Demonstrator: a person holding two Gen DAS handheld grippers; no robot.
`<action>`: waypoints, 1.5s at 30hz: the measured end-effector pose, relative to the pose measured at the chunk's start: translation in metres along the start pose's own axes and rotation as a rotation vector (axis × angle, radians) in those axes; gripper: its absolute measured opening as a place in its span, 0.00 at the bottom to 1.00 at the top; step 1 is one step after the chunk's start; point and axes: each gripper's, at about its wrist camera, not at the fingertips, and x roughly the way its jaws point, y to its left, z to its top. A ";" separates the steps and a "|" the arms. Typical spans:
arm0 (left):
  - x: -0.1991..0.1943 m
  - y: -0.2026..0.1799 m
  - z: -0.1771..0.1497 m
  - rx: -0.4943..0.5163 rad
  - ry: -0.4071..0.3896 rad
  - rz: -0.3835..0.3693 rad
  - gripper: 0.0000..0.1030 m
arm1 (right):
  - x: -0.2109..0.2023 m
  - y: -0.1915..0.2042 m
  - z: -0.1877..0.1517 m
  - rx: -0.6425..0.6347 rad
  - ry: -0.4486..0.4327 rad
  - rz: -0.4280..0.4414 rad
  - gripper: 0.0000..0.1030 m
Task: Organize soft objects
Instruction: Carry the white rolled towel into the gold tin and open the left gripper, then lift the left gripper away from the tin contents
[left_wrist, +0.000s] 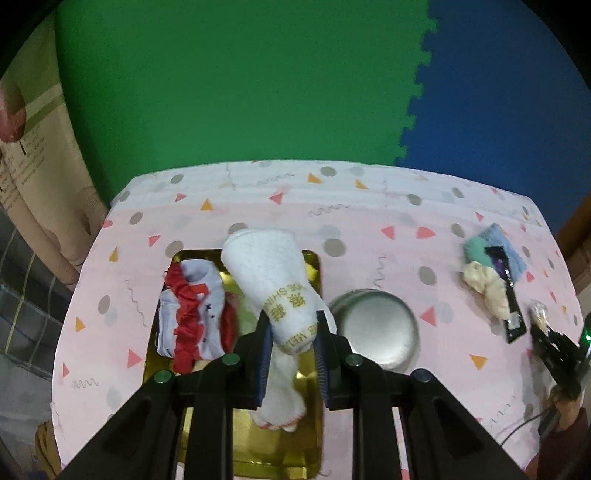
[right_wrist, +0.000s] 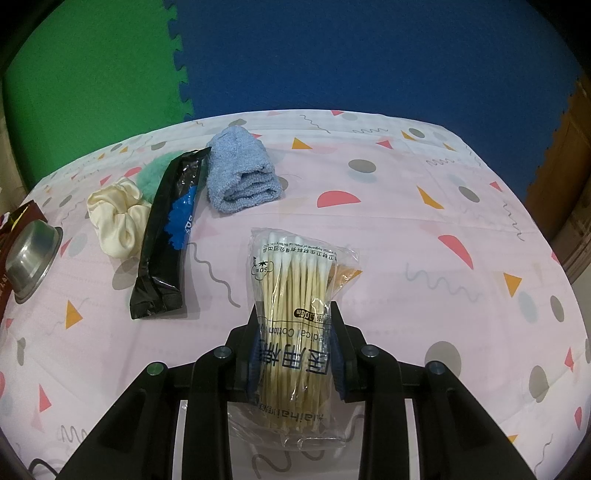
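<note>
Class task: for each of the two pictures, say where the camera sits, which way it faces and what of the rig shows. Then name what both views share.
Left wrist: sits on the left gripper, facing forward over the gold tray; its fingers clamp a white sock; the right gripper shows at the far right.
Right wrist: sits on the right gripper, facing forward across the pink tablecloth; its fingers clamp a bag of cotton swabs.
Shared: metal bowl, black packet, cream scrunchie, blue towel.
</note>
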 end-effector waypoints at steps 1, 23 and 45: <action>0.004 0.003 0.001 -0.005 0.006 -0.002 0.21 | 0.000 0.000 0.000 0.000 0.000 -0.001 0.28; 0.078 0.021 0.002 -0.007 0.144 0.042 0.26 | 0.001 0.001 0.000 -0.005 0.001 -0.006 0.28; -0.001 0.032 -0.044 -0.016 -0.001 0.124 0.41 | 0.001 0.000 0.000 0.000 0.002 0.000 0.28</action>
